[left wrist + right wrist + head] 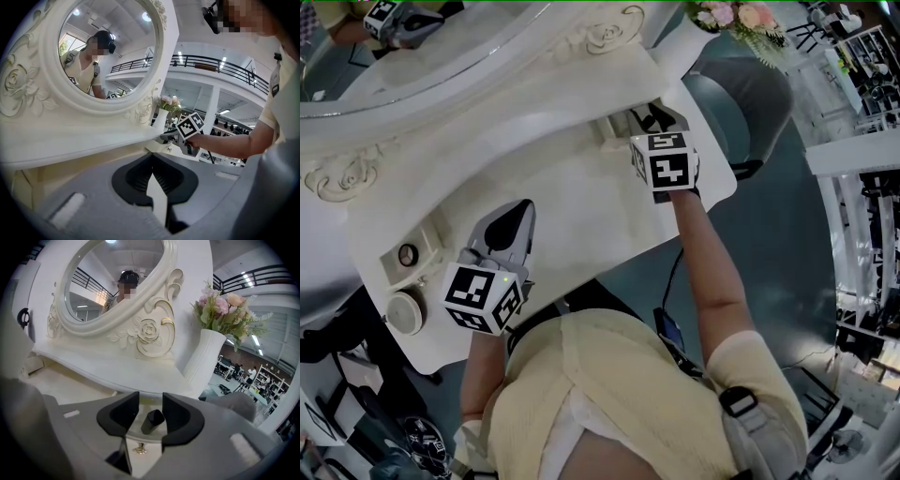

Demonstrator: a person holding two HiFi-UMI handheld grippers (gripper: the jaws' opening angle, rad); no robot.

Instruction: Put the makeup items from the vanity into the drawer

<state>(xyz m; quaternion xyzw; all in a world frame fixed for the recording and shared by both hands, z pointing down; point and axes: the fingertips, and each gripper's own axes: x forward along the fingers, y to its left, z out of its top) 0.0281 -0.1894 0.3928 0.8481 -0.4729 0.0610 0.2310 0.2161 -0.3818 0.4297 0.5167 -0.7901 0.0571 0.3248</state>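
Nearest the person, the left gripper [520, 208] hovers over the white worktop [581, 197] at 7 o'clock in the head view. Its fingers [140, 174] are pressed together at the tips with nothing between them. Just outside it, at 8 o'clock, a round cream jar [405, 311] sits at the worktop's edge. Beside the jar a small left drawer [394, 267] stands pulled out with a ring-shaped item [408, 254] in it. None of these lies near the right gripper's path.

Farther along, at 1 o'clock, the right gripper [652, 117] points down at the small right drawer [614, 129] under the mirror shelf [117, 366]. In the right gripper view that shelf overhangs closely at 12 o'clock. The drawer's gold knob [139, 449] sits at 6 o'clock, nearer the camera than the fingers.

The right gripper's fingers [123, 414] are spread. A small black makeup tube [152, 420] stands tilted between them, apparently inside the drawer behind the knob. A clear gap shows on its left side and its upper end leans close to the right finger. Neither pad presses on it.

Beyond, the oval mirror [112, 273] fills 11 o'clock. A white vase [201, 359] of pink flowers [222, 305] stands at 2 o'clock on the shelf's end. A grey chair [750, 103] is past the worktop's right edge.
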